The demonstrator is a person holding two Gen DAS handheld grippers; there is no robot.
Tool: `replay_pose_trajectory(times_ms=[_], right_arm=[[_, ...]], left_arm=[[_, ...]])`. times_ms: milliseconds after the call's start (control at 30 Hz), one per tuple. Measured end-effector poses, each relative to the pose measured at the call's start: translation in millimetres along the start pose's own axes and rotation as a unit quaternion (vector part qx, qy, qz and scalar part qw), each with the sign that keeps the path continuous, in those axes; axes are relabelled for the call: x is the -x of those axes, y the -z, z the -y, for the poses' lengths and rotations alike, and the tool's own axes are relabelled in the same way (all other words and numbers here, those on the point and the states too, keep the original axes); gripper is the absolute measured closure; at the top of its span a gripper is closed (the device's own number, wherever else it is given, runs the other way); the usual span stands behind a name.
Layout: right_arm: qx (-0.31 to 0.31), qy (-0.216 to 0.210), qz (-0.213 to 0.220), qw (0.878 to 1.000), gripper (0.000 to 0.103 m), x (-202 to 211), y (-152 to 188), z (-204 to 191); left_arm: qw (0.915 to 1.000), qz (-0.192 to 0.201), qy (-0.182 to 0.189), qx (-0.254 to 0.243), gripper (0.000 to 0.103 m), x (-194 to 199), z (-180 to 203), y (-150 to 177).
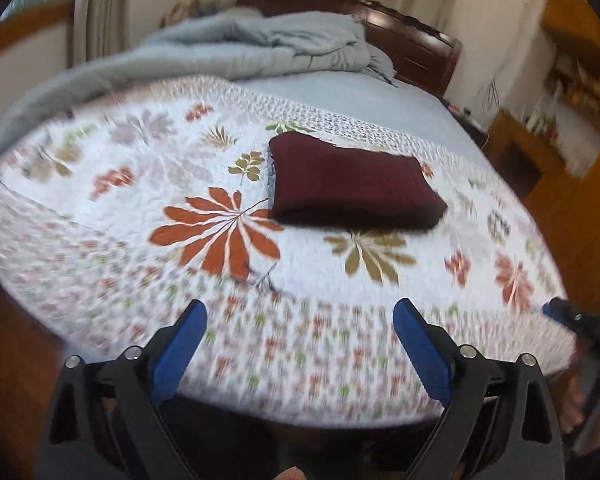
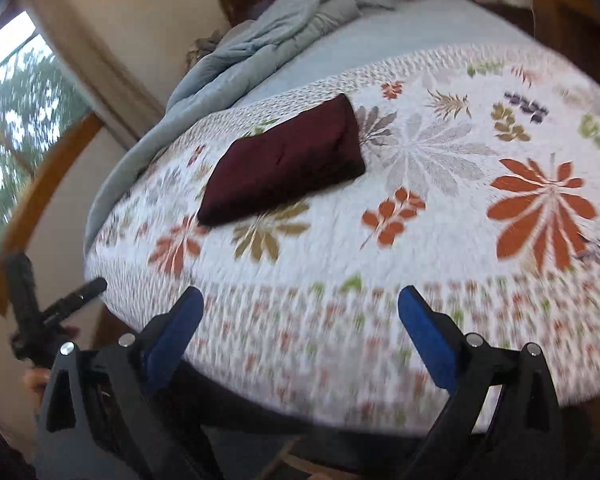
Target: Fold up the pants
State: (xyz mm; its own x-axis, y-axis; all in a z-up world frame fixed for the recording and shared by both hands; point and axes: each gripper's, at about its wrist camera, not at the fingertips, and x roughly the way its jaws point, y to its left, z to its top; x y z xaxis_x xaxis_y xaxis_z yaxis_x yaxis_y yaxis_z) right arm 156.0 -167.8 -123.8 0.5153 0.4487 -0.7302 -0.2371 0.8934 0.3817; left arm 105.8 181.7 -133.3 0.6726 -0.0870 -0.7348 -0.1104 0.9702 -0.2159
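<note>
The dark maroon pants (image 1: 352, 186) lie folded into a compact rectangle on the flowered white quilt (image 1: 260, 272), well ahead of both grippers. In the right wrist view the pants (image 2: 284, 164) sit left of centre, farther up the bed. My left gripper (image 1: 300, 312) hovers over the quilt's near edge, blue pads wide apart with nothing between them. My right gripper (image 2: 300, 300) stands just as wide above the same edge, holding nothing. The right gripper's tip (image 1: 568, 316) shows at the right edge of the left wrist view, and the left gripper (image 2: 60, 304) at the left of the right wrist view.
A rumpled grey-blue duvet (image 1: 260, 46) is piled at the head of the bed against a dark wooden headboard (image 1: 404, 42). A wooden nightstand (image 1: 516, 152) stands at the bed's right. A window (image 2: 16, 120) with a wooden frame is on the left wall.
</note>
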Motion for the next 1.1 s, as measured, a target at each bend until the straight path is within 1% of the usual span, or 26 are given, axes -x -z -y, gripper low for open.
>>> replay_pose_trajectory(times_ms=[67, 100, 167, 200, 233, 333, 367, 467, 533, 567, 633, 700, 733, 800, 900, 1100], right_arm=[[0.024, 0.026, 0.004, 0.999, 0.003, 9, 18, -24], [0.039, 0.053, 0.008, 0.998, 0.003, 18, 29, -37], [0.057, 0.093, 0.02, 0.994, 0.003, 30, 42, -58], [0.068, 0.107, 0.026, 0.992, 0.003, 37, 49, -70], [0.08, 0.109, 0.03, 0.99, 0.003, 42, 52, -78], [0.114, 0.122, 0.04, 0.985, 0.003, 65, 58, -106], [0.127, 0.121, 0.044, 0.984, 0.003, 73, 58, -114], [0.138, 0.121, 0.066, 0.981, 0.003, 94, 57, -128], [0.138, 0.12, 0.081, 0.98, 0.003, 107, 56, -134], [0.137, 0.12, 0.081, 0.98, 0.003, 109, 54, -134], [0.128, 0.118, 0.078, 0.982, 0.003, 115, 54, -135], [0.121, 0.113, 0.079, 0.983, 0.003, 120, 55, -133], [0.121, 0.117, 0.08, 0.983, 0.003, 121, 56, -134], [0.121, 0.127, 0.081, 0.981, 0.003, 122, 58, -132], [0.114, 0.128, 0.077, 0.982, 0.003, 117, 58, -126], [0.117, 0.143, 0.077, 0.98, 0.003, 104, 56, -120]], left_arm=[[0.9992, 0.019, -0.026, -0.022, 0.008, 29, 15, 16], [0.9985, 0.026, -0.038, -0.028, 0.008, 40, 20, 21], [0.9978, 0.038, -0.051, -0.014, 0.008, 58, 23, 27], [0.9979, 0.045, -0.046, -0.003, 0.008, 70, 25, 31], [0.9978, 0.049, -0.045, 0.0, 0.008, 80, 27, 34], [0.9944, 0.063, -0.084, -0.001, 0.008, 105, 37, 39], [0.9944, 0.062, -0.086, -0.005, 0.008, 111, 40, 40], [0.9958, 0.062, -0.066, -0.008, 0.008, 130, 49, 43], [0.9949, 0.073, -0.068, -0.013, 0.008, 142, 56, 45], [0.9943, 0.079, -0.067, -0.02, 0.008, 148, 60, 47], [0.9943, 0.085, -0.059, -0.026, 0.008, 153, 65, 51], [0.9951, 0.078, -0.05, -0.035, 0.008, 154, 72, 54], [0.9954, 0.074, -0.045, -0.04, 0.008, 154, 75, 56], [0.9955, 0.071, -0.045, -0.044, 0.008, 154, 79, 58], [0.9957, 0.07, -0.041, -0.045, 0.008, 150, 85, 58], [0.9966, 0.05, -0.039, -0.052, 0.008, 130, 92, 57]])
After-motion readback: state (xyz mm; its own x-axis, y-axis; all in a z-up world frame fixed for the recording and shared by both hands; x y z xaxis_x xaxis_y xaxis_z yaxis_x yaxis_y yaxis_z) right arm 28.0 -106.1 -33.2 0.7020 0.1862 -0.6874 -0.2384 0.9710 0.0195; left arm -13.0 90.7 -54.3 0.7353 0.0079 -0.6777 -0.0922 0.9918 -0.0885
